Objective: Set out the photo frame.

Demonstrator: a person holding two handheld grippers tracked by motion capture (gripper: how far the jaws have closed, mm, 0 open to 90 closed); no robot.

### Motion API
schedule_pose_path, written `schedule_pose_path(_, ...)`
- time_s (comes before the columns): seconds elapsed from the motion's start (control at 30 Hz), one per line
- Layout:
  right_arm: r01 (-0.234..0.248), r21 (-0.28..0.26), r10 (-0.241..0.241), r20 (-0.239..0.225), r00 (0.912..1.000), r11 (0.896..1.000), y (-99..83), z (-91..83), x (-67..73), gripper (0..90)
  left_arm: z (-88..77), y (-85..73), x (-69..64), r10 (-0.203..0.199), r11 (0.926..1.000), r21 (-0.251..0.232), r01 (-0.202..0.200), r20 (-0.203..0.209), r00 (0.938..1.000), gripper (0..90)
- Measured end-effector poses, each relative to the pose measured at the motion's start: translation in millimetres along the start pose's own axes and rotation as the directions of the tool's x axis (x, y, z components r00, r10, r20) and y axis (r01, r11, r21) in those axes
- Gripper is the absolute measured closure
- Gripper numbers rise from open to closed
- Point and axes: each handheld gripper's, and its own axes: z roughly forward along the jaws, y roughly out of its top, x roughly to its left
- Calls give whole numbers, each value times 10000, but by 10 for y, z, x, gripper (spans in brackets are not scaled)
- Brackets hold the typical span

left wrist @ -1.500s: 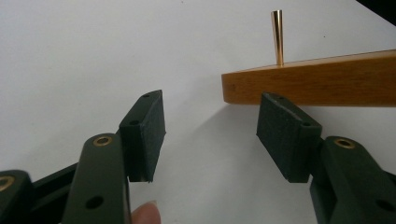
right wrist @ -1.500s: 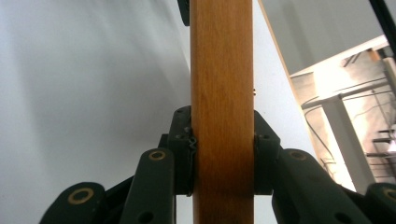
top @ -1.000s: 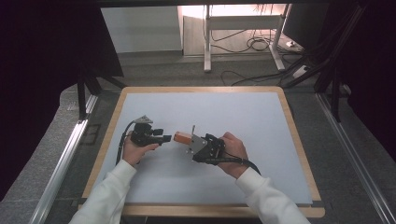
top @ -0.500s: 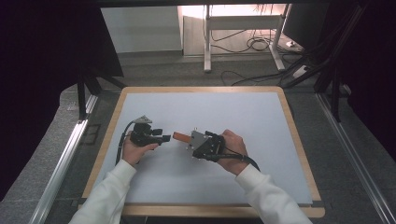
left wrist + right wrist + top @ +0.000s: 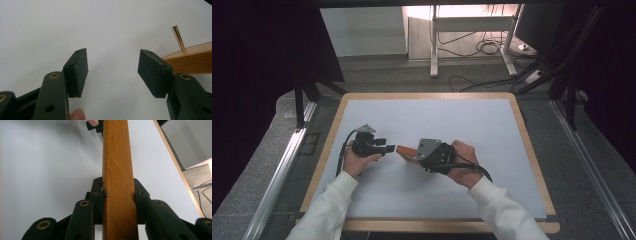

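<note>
R gripper (image 5: 119,195): clamping smooth brown wooden block (image 5: 116,170).
L gripper (image 5: 112,67): gaping empty, just beside block, brass pin (image 5: 178,38) sticking up.

Looks like a lab recording rig: white wood-rimmed surface (image 5: 427,120) boxed in by dark curtains (image 5: 257,75), aluminium rails (image 5: 279,170) along both sides, loose cables (image 5: 492,47) on the floor behind, white desk legs (image 5: 433,40), monitor (image 5: 539,25) at back.
</note>
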Motion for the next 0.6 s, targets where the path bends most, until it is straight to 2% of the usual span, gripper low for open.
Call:
schedule_pose_path(0.03, -35, 0, 35, -73, 10000, 10000, 1, 5, -18, 695, 0, 0, 0, 0, 10000, 5, 0, 3, 10000, 410)
schedule_pose_path(0.4, -255, 201, 245, 471, 9986, 9995, 48, 91, -147, 677, 12, -3, -1, 55, 9999, 100, -56, 65, 10000, 405)
schedule_pose_path(0.6, -644, 252, 628, 566, 9964, 9976, 0, 133, -258, 636, 19, -4, -10, 20, 9999, 111, -21, 81, 10000, 404)
